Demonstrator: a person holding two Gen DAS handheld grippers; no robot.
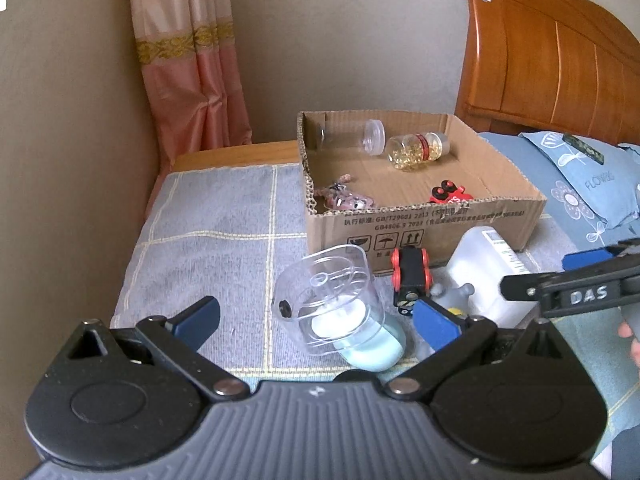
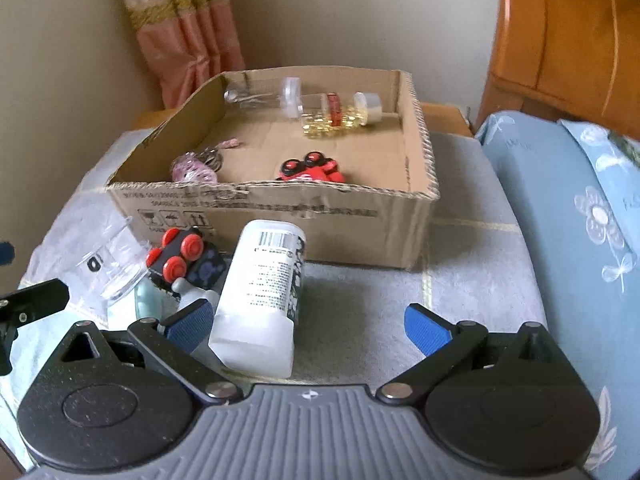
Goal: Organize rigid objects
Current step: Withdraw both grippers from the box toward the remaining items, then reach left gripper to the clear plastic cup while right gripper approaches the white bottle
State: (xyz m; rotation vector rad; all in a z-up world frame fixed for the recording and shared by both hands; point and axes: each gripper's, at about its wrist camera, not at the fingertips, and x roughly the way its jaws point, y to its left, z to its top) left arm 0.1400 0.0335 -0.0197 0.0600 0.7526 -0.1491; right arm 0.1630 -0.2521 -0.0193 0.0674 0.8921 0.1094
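Grippers spread wide, you hover your left gripper (image 1: pixel 316 322) around the clear cup (image 1: pixel 328 300) and your right gripper (image 2: pixel 308 326) by the white bottle (image 2: pixel 260 292), both outside the cardboard box (image 2: pixel 280 216) awaiting them.

Both claws (image 1: pixel 316 322) (image 2: pixel 308 326) wide apart.

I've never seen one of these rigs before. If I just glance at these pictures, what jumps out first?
Probably the shallow brown cardboard box on the grey checked cloth, already holding a clear jar of golden capsules and a red toy car with black wheels. In front of it lie a white plastic bottle on its side and a black toy car with red wheels, with the open right gripper just before the bottle.
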